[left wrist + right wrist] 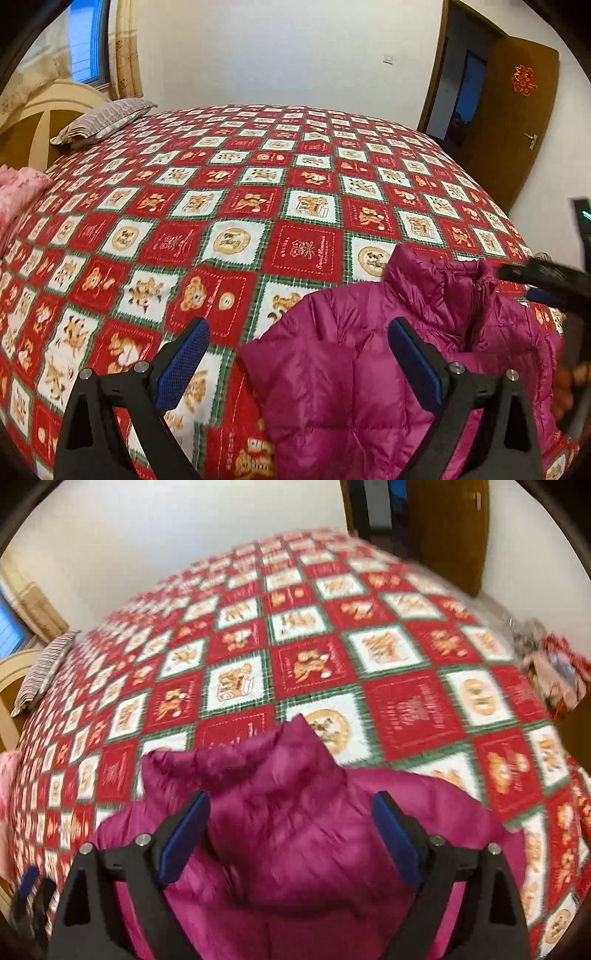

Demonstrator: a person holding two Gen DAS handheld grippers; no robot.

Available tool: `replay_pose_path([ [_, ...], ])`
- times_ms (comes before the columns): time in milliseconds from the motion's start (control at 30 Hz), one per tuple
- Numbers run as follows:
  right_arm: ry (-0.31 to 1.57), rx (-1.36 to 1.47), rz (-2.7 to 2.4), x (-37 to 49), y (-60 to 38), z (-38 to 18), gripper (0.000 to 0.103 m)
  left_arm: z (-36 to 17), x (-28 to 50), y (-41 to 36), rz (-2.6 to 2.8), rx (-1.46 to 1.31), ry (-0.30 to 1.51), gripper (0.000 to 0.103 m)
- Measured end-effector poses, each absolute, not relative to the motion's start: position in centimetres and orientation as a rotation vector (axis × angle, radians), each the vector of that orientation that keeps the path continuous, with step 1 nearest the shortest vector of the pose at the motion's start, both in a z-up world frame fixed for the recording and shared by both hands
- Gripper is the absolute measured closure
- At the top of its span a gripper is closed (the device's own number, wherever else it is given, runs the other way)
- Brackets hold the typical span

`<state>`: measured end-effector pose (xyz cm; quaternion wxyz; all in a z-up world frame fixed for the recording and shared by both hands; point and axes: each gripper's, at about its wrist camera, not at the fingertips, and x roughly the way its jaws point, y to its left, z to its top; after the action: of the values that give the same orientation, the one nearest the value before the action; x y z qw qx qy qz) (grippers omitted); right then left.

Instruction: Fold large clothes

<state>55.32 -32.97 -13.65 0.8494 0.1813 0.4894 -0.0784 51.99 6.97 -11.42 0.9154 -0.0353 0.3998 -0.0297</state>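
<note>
Below my spread, empty right hand-held gripper (291, 834) and just right of my equally spread left hand-held gripper (299, 354), the jacket (295, 812) lies on the bed (417, 701), likely light, puffy, slippery, best pinched at a seamed edge.

Bright even light; right view motion-blurred, edges warped.
</note>
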Motion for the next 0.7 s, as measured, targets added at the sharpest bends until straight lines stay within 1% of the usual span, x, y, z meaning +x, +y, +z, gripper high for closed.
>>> replay_pose_path([
  [133,1.158,0.409,-0.189,58.2,-32.6,-16.6,0.012,-12.2,53.3,6.8,-0.069,-0.059,0.838,0.006],
  [200,1.176,0.395,-0.164,58.2,-32.4,-17.1,0.020,-12.4,53.8,6.5,-0.067,-0.044,0.838,0.006],
  [233,1.176,0.380,-0.149,57.9,-32.4,-17.0,0.035,-12.5,53.9,6.3,-0.065,-0.036,0.837,0.006],
  [267,1.169,0.365,-0.138,57.3,-32.6,-16.7,0.054,-12.4,54.1,6.1,-0.063,-0.027,0.833,0.006],
  [333,1.159,0.340,-0.114,56.3,-33.2,-15.9,0.075,-12.2,54.3,5.6,-0.066,-0.021,0.821,0.006],
  [467,1.170,0.266,-0.099,54.0,-34.5,-15.6,0.082,-11.8,54.6,4.1,-0.074,-0.011,0.814,0.006],
  [567,1.173,0.191,-0.143,52.7,-35.7,-17.0,0.087,-11.4,54.8,2.6,-0.095,-0.016,0.813,0.006],
  [633,1.169,0.228,-0.141,52.5,-36.3,-18.5,0.091,-11.1,55.3,1.5,-0.115,-0.026,0.821,0.006],
  [667,1.135,0.243,-0.140,52.1,-36.6,-18.9,0.093,-10.9,55.6,0.8,-0.125,-0.030,0.830,0.006],
  [700,1.105,0.241,-0.138,51.8,-36.5,-18.9,0.093,-10.8,56.0,0.1,-0.135,-0.026,0.837,0.006],
])
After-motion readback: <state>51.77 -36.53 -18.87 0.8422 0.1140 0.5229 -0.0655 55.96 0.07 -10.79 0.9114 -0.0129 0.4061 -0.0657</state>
